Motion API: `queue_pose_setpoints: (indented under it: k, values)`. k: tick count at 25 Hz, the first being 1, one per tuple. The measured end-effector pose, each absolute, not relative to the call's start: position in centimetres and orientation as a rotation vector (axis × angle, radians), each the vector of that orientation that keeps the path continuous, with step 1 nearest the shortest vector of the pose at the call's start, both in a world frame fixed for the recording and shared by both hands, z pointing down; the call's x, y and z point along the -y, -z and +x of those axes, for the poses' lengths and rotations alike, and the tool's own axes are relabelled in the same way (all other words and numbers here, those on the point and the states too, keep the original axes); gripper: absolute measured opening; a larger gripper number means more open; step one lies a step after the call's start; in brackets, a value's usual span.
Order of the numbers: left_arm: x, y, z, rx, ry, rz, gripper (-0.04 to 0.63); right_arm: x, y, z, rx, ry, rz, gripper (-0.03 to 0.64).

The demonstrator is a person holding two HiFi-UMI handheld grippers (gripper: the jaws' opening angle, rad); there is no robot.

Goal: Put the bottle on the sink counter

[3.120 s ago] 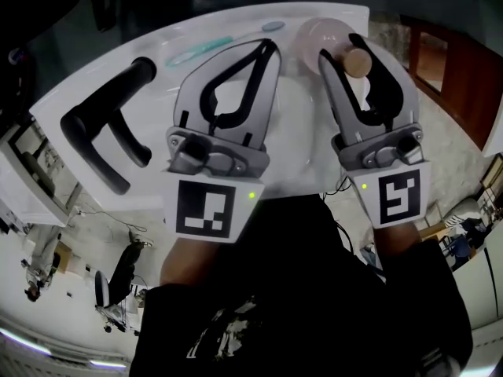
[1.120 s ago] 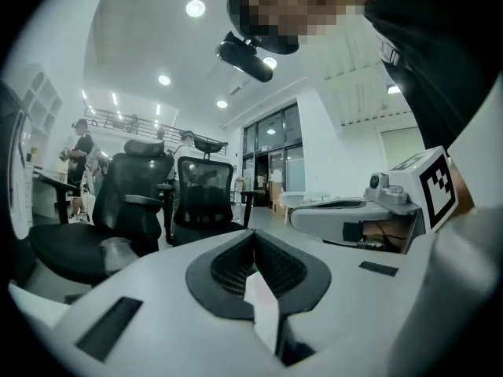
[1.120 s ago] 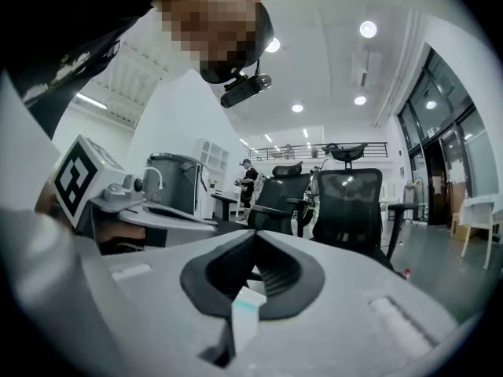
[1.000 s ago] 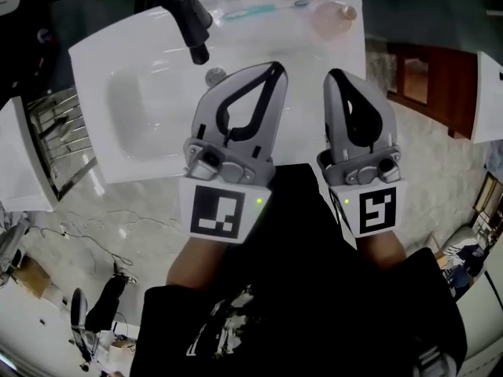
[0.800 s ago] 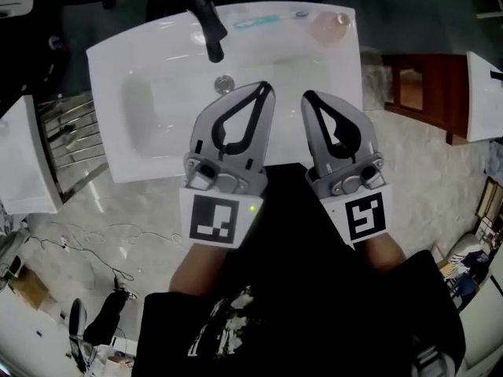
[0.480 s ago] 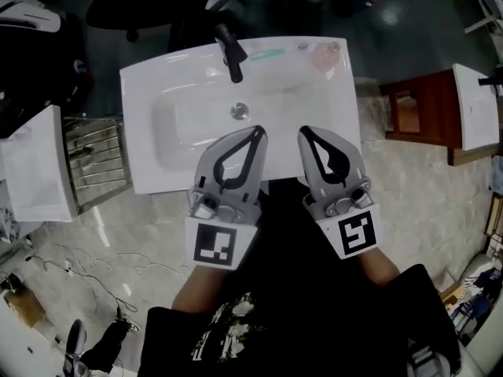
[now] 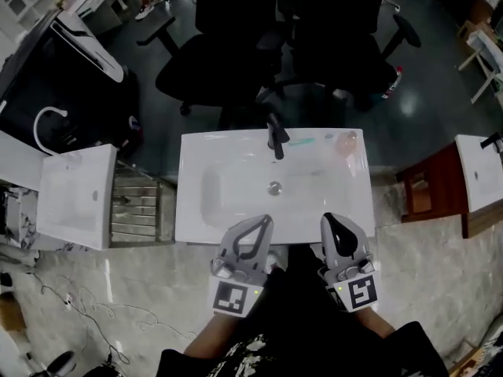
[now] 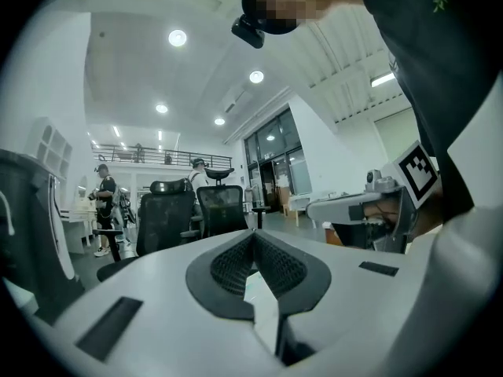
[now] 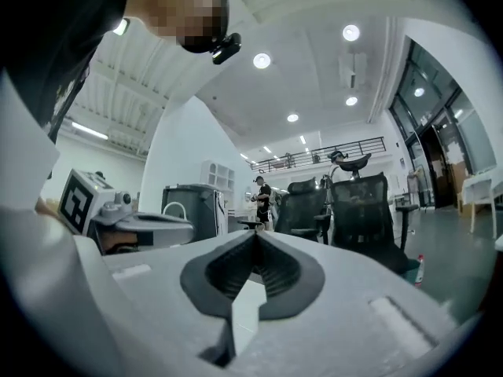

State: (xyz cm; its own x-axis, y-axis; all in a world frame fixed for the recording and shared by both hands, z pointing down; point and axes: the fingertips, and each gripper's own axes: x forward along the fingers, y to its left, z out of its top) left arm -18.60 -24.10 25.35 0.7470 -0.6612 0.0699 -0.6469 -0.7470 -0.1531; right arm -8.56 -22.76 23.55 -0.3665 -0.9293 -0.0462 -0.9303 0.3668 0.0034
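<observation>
A pale pink bottle (image 7: 346, 141) with a tan cap stands on the back right corner of the white sink counter (image 7: 354, 203), beside a teal toothbrush (image 7: 302, 140) and a black faucet (image 7: 274, 137). My left gripper (image 7: 263, 220) and right gripper (image 7: 330, 218) hover side by side at the counter's near edge, far from the bottle. Both are shut with nothing between the jaws. In the left gripper view the left gripper's tips (image 8: 253, 234) meet, pointing level into the room. The right gripper view shows the right gripper (image 9: 255, 234) the same way.
A second white basin (image 7: 75, 195) and a metal rack (image 7: 141, 210) stand to the left of the sink. Black office chairs (image 7: 212, 69) are behind it. A wooden cabinet (image 7: 428, 191) and another white counter (image 7: 479, 171) stand at the right. Cables lie on the marble floor (image 7: 86, 305).
Both grippers have drawn back from over the basin to its near edge and risen. The head view has pulled away, so the sink looks smaller. The bottle has stayed on the counter.
</observation>
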Motion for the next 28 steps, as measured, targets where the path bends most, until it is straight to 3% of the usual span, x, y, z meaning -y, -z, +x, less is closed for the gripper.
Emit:
queue_pose_setpoints:
  k: [12, 28]
  values:
    - [22.9, -24.9, -22.8, -1.285, 0.15, -2.877, 0.017, 21.2, -21.2, -12.6, -2.709, -0.175, -1.652, -0.008]
    - [22.7, -26.2, -20.7, -1.284, 0.165, -2.83, 0.017, 21.6, -23.7, -11.1, -2.763, -0.152, -1.626, -0.006]
